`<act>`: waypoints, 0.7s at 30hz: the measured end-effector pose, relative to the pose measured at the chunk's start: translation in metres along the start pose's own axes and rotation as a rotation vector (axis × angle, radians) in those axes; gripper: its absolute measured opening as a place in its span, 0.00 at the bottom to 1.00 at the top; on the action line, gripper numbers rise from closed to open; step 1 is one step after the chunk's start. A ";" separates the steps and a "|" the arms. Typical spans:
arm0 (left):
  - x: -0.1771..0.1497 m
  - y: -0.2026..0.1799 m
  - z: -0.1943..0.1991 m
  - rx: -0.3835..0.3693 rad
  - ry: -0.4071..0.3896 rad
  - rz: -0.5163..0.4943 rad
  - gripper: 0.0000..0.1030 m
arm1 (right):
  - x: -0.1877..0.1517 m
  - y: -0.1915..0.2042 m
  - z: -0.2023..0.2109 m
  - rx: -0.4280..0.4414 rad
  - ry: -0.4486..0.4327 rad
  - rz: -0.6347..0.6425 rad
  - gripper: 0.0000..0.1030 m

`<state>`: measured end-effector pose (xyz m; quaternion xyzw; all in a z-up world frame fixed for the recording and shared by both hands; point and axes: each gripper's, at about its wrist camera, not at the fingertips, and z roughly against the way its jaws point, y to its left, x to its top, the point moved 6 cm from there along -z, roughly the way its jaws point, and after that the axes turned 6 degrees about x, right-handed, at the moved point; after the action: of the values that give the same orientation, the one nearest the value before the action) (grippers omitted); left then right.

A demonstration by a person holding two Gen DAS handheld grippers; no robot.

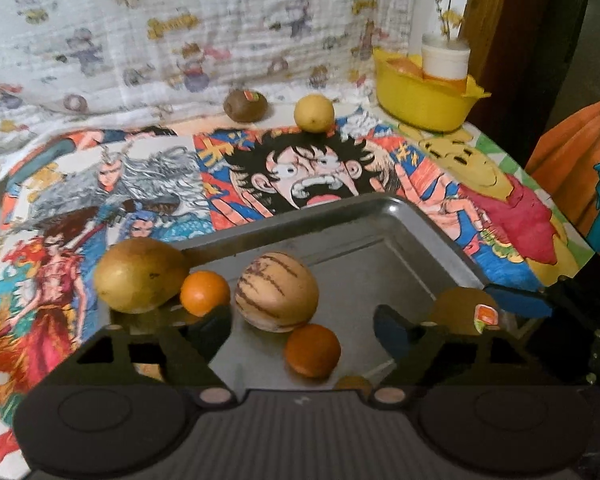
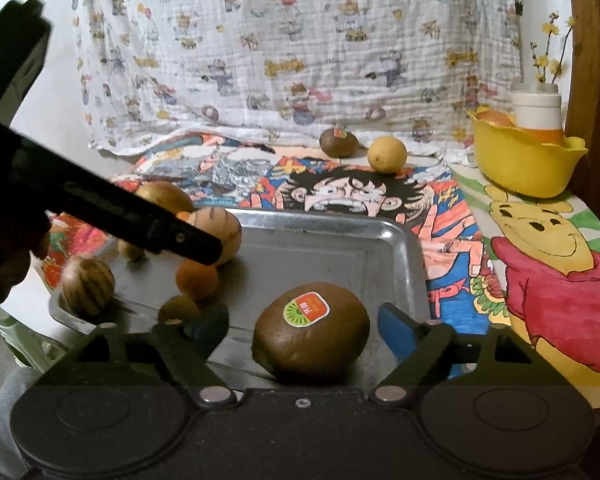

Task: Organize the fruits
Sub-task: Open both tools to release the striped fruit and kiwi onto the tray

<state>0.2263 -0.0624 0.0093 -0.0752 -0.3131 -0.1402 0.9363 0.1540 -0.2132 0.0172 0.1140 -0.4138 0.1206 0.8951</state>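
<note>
Steel, dull and scratched, fills the left wrist view: the metal tray [image 1: 380, 216] sits on a cartoon-printed tablecloth [image 1: 140, 184], holding a striped melon [image 1: 277, 291], two oranges [image 1: 205, 293] [image 1: 312, 350] and a pear-like fruit [image 1: 140, 274] leaning on its left rim. The left gripper [image 1: 302, 326] hangs over the tray with its jaws wide apart and nothing between them. Well beyond the far rim lie a second kiwi [image 1: 245, 105] and a lemon [image 1: 314, 113], with a yellow bowl [image 1: 424, 96] at the far right corner.

From the right wrist view, a stickered kiwi [image 2: 311, 330] rests on the tray floor directly between the spread fingers of the right gripper [image 2: 303, 330], neither pad touching it; its long axis runs roughly across the jaws. The right gripper is plainly the nearer tool, and a small retreat would likely clear it. A patterned cloth [image 2: 300, 40] drapes the wall behind.
</note>
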 end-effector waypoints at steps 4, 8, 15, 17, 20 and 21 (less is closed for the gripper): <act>-0.012 0.008 0.021 0.021 -0.031 0.044 0.95 | 0.001 0.005 0.010 0.015 -0.013 -0.004 0.88; -0.031 0.021 0.039 0.048 -0.036 0.094 0.98 | 0.001 0.011 0.019 0.032 -0.028 -0.016 0.98; -0.065 0.045 0.061 0.089 -0.019 0.169 0.99 | 0.001 0.020 0.029 0.043 -0.021 -0.007 0.99; -0.073 0.050 0.065 0.102 -0.014 0.172 0.99 | 0.001 0.022 0.031 0.041 -0.021 -0.002 0.99; -0.079 0.055 0.069 0.116 -0.006 0.171 0.99 | 0.003 0.025 0.034 0.037 -0.026 0.005 0.99; -0.080 0.057 0.070 0.122 -0.004 0.169 0.99 | 0.004 0.026 0.035 0.036 -0.027 0.008 0.99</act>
<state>0.1432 0.0247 0.0130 -0.0447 -0.3154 -0.0413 0.9470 0.1235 -0.1990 0.0447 0.1302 -0.4242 0.1300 0.8867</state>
